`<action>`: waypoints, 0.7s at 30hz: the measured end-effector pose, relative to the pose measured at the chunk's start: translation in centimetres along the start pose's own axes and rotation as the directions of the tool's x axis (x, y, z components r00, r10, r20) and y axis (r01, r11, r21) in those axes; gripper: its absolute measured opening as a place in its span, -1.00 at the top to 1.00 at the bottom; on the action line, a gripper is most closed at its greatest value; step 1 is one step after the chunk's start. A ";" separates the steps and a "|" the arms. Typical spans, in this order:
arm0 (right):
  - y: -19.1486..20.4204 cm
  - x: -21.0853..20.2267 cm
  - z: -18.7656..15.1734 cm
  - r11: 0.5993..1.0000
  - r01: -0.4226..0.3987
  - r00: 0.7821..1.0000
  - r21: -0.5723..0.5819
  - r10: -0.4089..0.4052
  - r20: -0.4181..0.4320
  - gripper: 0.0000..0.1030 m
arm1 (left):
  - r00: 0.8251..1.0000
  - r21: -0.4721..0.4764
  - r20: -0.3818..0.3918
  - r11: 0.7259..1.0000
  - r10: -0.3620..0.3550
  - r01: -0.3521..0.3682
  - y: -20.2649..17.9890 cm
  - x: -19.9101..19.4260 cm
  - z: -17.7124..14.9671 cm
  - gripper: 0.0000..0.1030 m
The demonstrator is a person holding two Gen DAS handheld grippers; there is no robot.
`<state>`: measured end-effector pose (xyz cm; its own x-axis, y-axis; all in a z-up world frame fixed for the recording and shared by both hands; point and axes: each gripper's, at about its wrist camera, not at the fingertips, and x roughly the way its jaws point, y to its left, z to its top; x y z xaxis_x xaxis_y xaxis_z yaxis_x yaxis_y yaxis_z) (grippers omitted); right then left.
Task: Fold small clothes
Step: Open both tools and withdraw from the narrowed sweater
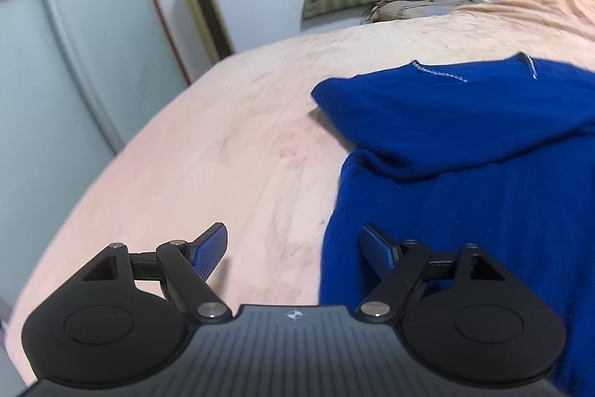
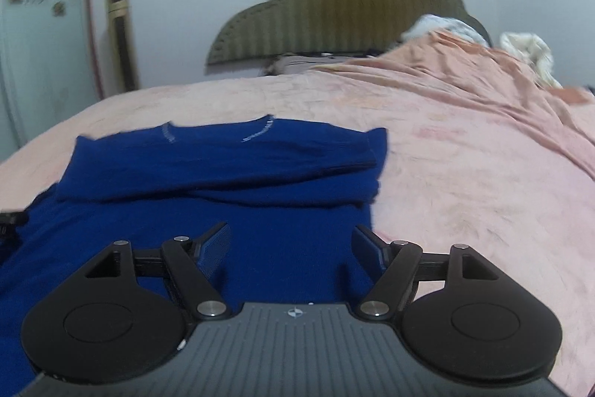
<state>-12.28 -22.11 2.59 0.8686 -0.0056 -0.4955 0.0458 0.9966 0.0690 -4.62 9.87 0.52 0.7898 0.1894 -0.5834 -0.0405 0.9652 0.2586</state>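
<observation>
Both tongs, left gripper (image 1: 293, 248) and right gripper (image 2: 292, 246), gape empty; only right view shows whole royal-blue knit sweater (image 2: 223, 173), sleeves folded across, on pink bedspread (image 2: 465, 155)

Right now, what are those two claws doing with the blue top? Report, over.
Left gripper open, empty. Right gripper open, empty. Blue sweater on the pink blanket, sleeves folded across. Nothing in the way.
</observation>
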 end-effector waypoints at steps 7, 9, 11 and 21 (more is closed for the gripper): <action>0.7 -0.1 -0.8 0.999 -0.017 0.999 -0.039 0.016 -0.042 -0.55 | 1.000 0.035 -0.020 0.999 -0.021 0.022 -2.0 -0.3 0.0 -0.53; 0.7 -0.6 -0.3 0.993 0.044 0.998 -0.114 -0.048 -0.037 -0.55 | 0.999 0.008 0.018 0.999 -0.043 0.043 -1.2 -1.7 0.3 -0.53; 0.4 -1.3 0.2 0.978 0.112 0.993 -0.177 -0.117 -0.016 -0.56 | 0.997 -0.023 0.051 0.998 -0.062 0.064 -0.1 -2.7 0.4 -0.54; -2.8 -1.1 -0.1 1.000 -0.012 0.990 -0.025 0.009 -0.143 -0.65 | 0.994 0.016 -0.033 0.994 -0.106 0.107 0.3 -1.8 -1.2 -0.62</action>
<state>-13.43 -24.90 2.88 0.7896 0.0149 -0.6135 0.0225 0.9983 0.0532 -6.80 10.05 0.71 0.7688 0.0920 -0.6329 0.0539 0.9768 0.2074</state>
